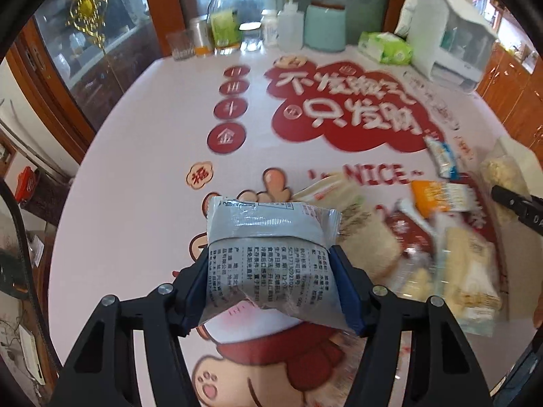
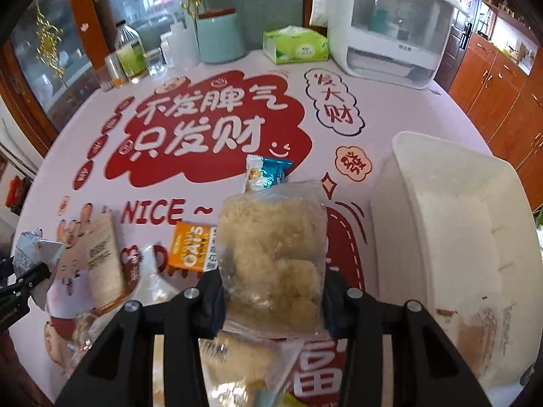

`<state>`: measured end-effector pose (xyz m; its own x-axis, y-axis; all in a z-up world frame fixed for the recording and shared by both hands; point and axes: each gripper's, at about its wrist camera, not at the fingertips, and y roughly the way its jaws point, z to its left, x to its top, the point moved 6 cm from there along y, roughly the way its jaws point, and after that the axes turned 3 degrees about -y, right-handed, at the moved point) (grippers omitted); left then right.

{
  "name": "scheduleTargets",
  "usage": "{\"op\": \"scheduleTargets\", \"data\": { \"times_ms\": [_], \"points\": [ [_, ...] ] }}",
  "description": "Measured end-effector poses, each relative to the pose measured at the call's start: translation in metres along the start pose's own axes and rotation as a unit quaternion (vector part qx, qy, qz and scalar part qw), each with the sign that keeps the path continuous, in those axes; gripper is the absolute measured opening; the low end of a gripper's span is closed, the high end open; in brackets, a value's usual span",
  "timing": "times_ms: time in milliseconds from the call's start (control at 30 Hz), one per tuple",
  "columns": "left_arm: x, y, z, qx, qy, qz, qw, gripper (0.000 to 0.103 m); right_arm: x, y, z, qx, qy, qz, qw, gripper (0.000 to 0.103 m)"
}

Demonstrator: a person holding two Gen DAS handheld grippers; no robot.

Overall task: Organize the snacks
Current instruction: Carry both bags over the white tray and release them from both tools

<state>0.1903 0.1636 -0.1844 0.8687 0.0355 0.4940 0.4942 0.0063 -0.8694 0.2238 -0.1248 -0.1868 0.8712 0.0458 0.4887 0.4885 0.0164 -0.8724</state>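
My left gripper (image 1: 271,271) is shut on a grey foil snack packet (image 1: 268,224) with printed text, held above the patterned tablecloth. My right gripper (image 2: 273,291) is shut on a clear bag of pale crumbly snack (image 2: 271,237), also lifted. To its right stands a white plastic bin (image 2: 451,224). Loose snacks lie on the table between the grippers: an orange oat bar (image 2: 190,251), a blue packet (image 2: 268,173) and a beige packet (image 2: 101,254). In the right wrist view the grey packet (image 2: 34,247) shows at the far left edge.
Along the table's far edge stand bottles and jars (image 1: 224,30), a teal canister (image 1: 324,27), a green tissue pack (image 2: 295,45) and a white appliance (image 2: 390,23). Wooden cabinets (image 2: 502,101) lie beyond the table on the right, and a glass-fronted cabinet (image 1: 85,51) on the left.
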Motion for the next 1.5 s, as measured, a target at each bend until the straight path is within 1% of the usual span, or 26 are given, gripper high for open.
{"op": "scheduleTargets", "data": {
  "times_ms": [100, 233, 367, 500, 700, 800, 1000, 1200, 1333, 1500],
  "points": [
    [-0.007, -0.025, -0.017, -0.008, 0.010, -0.011, 0.9999, 0.064, -0.007, -0.022, -0.001, 0.008, 0.000, -0.016, 1.000, 0.044],
    [-0.021, -0.050, -0.044, -0.026, 0.025, -0.011, 0.9993, 0.064, -0.022, -0.049, 0.000, 0.026, -0.001, -0.029, 0.999, 0.044],
    [-0.034, -0.070, -0.080, -0.047, 0.048, -0.009, 0.9977, 0.064, -0.049, -0.079, -0.002, 0.039, -0.005, -0.038, 0.999, 0.044],
    [-0.045, -0.087, -0.129, -0.076, 0.089, -0.006, 0.9931, 0.064, -0.074, -0.101, -0.009, 0.049, -0.001, -0.038, 0.998, 0.044],
    [-0.044, -0.112, -0.197, -0.112, 0.138, -0.026, 0.9837, 0.065, -0.103, -0.136, -0.030, 0.054, 0.016, -0.053, 0.997, 0.044],
    [-0.041, -0.126, -0.229, -0.128, 0.162, -0.037, 0.9777, 0.065, -0.110, -0.156, -0.048, 0.043, 0.025, -0.073, 0.996, 0.044],
    [-0.033, -0.157, -0.296, -0.153, 0.213, -0.070, 0.9623, 0.065, -0.118, -0.192, -0.098, 0.011, 0.073, -0.117, 0.990, 0.044],
    [-0.024, -0.175, -0.347, -0.169, 0.243, -0.095, 0.9505, 0.066, -0.124, -0.215, -0.143, -0.018, 0.120, -0.145, 0.982, 0.044],
    [-0.018, -0.178, -0.369, -0.171, 0.253, -0.105, 0.9466, 0.066, -0.123, -0.225, -0.169, -0.041, 0.141, -0.158, 0.977, 0.044],
    [-0.012, -0.174, -0.386, -0.168, 0.253, -0.105, 0.9470, 0.066, -0.116, -0.232, -0.196, -0.074, 0.157, -0.167, 0.971, 0.044]
  ]
}}
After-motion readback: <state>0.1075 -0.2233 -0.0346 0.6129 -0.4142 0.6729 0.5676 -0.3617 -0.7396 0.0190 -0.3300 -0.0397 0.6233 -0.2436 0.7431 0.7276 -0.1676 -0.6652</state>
